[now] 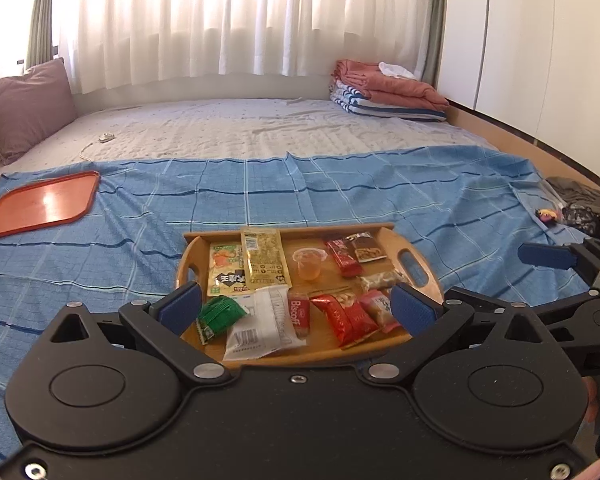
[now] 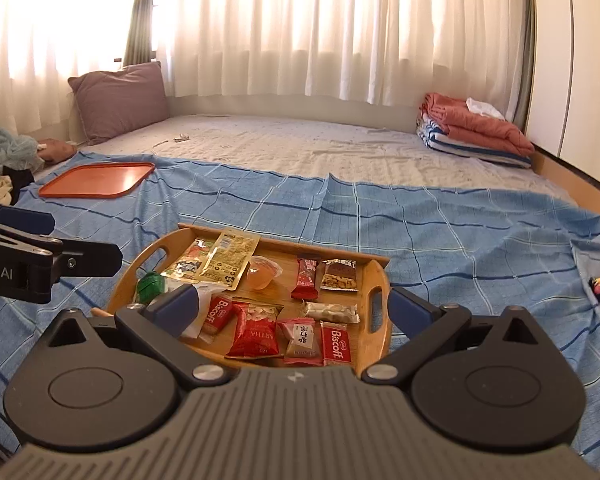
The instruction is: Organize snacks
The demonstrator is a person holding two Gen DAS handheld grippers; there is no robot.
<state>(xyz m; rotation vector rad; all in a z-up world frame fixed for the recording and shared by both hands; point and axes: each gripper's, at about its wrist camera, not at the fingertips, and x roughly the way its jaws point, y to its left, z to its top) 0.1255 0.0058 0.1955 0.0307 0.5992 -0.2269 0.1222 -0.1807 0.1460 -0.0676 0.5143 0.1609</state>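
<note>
A wooden tray (image 1: 428, 270) (image 2: 134, 270) with cut-out handles lies on the blue checked cloth and holds several snacks: yellow packets (image 1: 265, 258) (image 2: 226, 258), a jelly cup (image 1: 309, 265) (image 2: 263, 272), red Biscoff packs (image 1: 299, 312) (image 2: 335, 344), a red bag (image 2: 256, 330), a green packet (image 1: 220, 312) and a white wrapper (image 1: 260, 326). My left gripper (image 1: 296, 306) hangs open over the tray's near edge, holding nothing. My right gripper (image 2: 290, 308) is also open and empty above the tray's near side. An empty orange tray (image 1: 40, 208) (image 2: 96, 180) lies far left.
The bed (image 1: 260, 128) runs back to white curtains. A purple pillow (image 1: 26, 108) (image 2: 120, 100) leans at the back left, folded blankets (image 1: 388, 90) (image 2: 476, 132) sit at the back right. A cable with a switch (image 1: 106, 139) lies on the sheet. Dark clothes (image 1: 588, 216) lie at the right.
</note>
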